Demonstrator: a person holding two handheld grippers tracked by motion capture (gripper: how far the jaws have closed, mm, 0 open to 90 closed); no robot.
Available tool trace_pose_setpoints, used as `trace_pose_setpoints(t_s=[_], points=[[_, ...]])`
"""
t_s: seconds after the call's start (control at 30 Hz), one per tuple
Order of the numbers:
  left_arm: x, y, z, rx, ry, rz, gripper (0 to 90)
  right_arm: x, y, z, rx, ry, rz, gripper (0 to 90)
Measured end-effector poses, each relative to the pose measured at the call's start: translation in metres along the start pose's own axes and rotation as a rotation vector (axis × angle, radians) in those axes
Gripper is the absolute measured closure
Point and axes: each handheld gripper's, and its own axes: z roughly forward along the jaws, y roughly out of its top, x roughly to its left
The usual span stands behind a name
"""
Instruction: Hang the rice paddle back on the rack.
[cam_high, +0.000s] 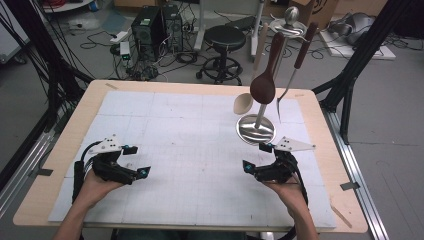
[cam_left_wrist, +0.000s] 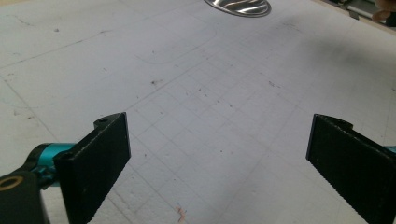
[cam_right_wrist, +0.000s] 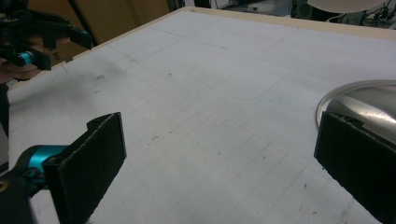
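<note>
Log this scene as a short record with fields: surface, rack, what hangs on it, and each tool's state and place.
surface: white gridded mat on a wooden table
rack: metal stand with a round shiny base, far right of the mat
hanging: dark wooden spoon, pale wooden spoon, fork
left tool: jaws open, holding nothing, above the mat near left
right tool: jaws open, holding nothing, just short of the stand's base
contact: neither tool touches the stand
</note>
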Motion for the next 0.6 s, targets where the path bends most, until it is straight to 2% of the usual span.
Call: trace_pose_setpoints(t_s=[0.6], points=[[-0.001,-0.004,0.005,0.019,-0.004,0.000,7.0,0.004,-0.025,-0.012,-0.001,-0.016,0.009,1.4]])
